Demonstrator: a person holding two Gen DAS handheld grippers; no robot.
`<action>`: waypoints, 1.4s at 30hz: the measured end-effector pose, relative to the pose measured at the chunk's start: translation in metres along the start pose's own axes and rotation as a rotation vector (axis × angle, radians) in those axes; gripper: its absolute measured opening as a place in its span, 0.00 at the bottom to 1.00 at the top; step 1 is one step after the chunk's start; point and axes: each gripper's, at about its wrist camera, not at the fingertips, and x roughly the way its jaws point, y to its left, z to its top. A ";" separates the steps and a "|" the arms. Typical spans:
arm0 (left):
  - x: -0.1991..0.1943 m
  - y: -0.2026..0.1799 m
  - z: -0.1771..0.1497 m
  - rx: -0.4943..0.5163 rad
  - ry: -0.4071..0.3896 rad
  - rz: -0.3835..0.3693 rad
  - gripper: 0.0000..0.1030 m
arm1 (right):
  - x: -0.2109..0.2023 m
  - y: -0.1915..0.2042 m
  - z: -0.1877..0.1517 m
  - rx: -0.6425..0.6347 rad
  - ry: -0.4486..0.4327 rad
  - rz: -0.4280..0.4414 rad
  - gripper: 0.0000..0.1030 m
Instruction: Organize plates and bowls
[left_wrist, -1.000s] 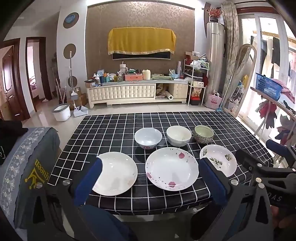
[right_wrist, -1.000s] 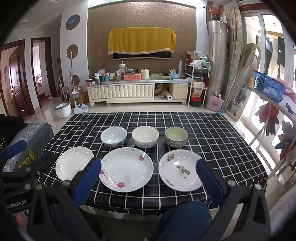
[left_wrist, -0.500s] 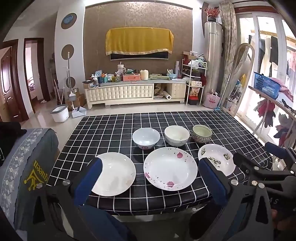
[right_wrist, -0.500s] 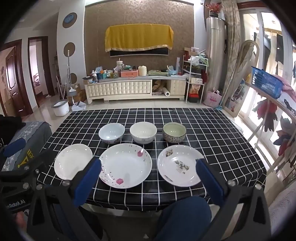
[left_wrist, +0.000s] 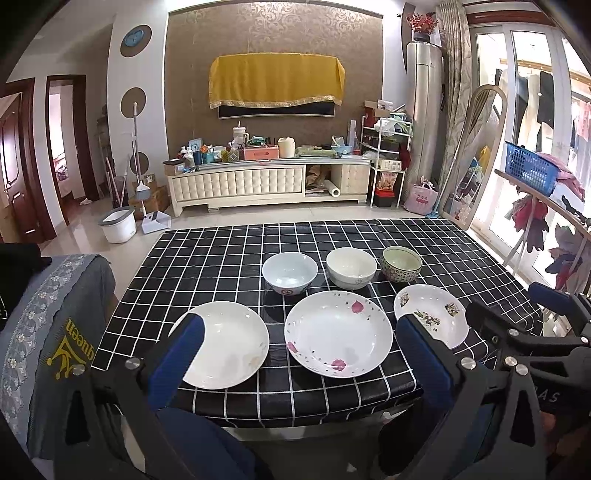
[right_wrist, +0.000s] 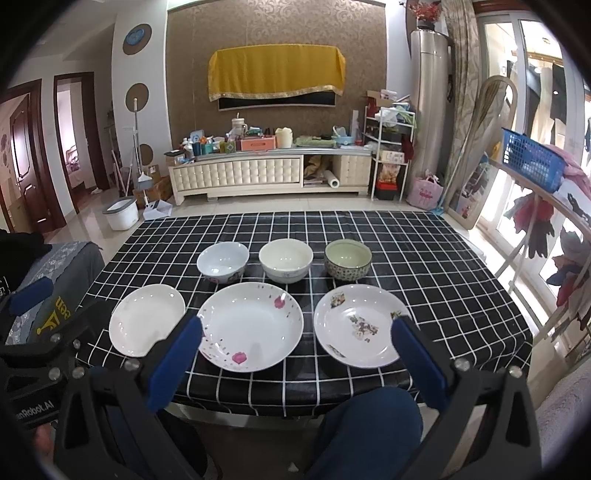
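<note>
Plates and bowls lie ahead of both grippers on the checked tabletop; left gripper & right gripper gape wide, empty, hovering short of the near edge.

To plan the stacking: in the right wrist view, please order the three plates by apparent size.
1. Pink-petal plate, largest.
2. Floral plate.
3. Plain white plate, smallest.
The last two look close, and fisheye distortion makes their order unsure.
</note>
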 end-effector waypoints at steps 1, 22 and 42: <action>0.000 0.000 0.000 0.001 -0.001 -0.001 1.00 | -0.001 0.000 0.000 -0.001 -0.001 -0.001 1.00; -0.001 0.000 0.000 0.000 -0.001 -0.001 1.00 | -0.003 -0.001 -0.002 -0.011 0.003 -0.007 1.00; -0.002 0.000 -0.001 0.003 -0.003 0.008 1.00 | -0.003 -0.001 -0.003 -0.012 0.010 0.000 1.00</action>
